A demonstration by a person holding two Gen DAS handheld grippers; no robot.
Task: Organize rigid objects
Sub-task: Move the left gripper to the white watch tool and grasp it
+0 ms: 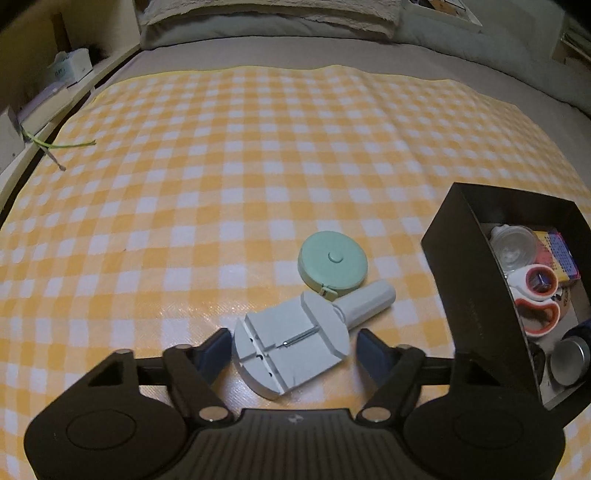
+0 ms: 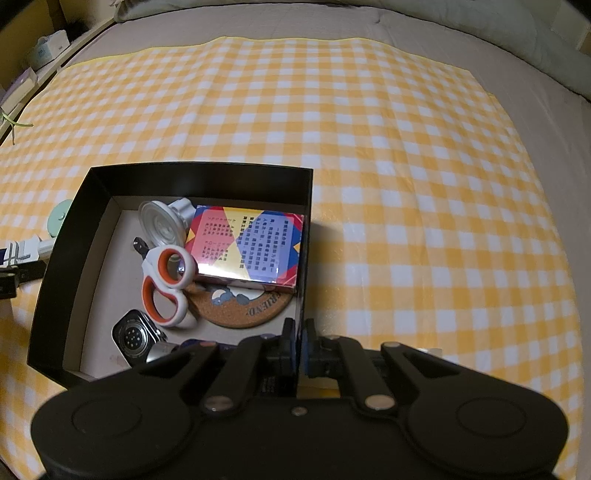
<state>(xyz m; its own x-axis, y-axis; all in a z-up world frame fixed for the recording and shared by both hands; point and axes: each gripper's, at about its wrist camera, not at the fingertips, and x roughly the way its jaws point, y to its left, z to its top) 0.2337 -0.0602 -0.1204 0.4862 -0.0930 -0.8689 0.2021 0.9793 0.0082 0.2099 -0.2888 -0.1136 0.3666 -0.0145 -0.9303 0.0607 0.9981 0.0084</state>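
Dim room; checked cloth (image 1: 258, 155) covers grey bed (image 1: 295, 51).

I note a yellow-and-white checked cloth (image 1: 221, 184), mint-green tape measure (image 1: 332, 263), pale grey tool (image 1: 291, 347), black box (image 2: 207, 181), orange-and-white scissors (image 2: 168, 286), and red-blue-yellow carton (image 2: 245, 247).

A yellow-and-white checked cloth (image 1: 258, 166) covers a grey bed (image 1: 258, 55). A tissue box (image 1: 72, 66) sits on the side shelf (image 1: 55, 107); a pillow (image 1: 266, 14) lies at the head.
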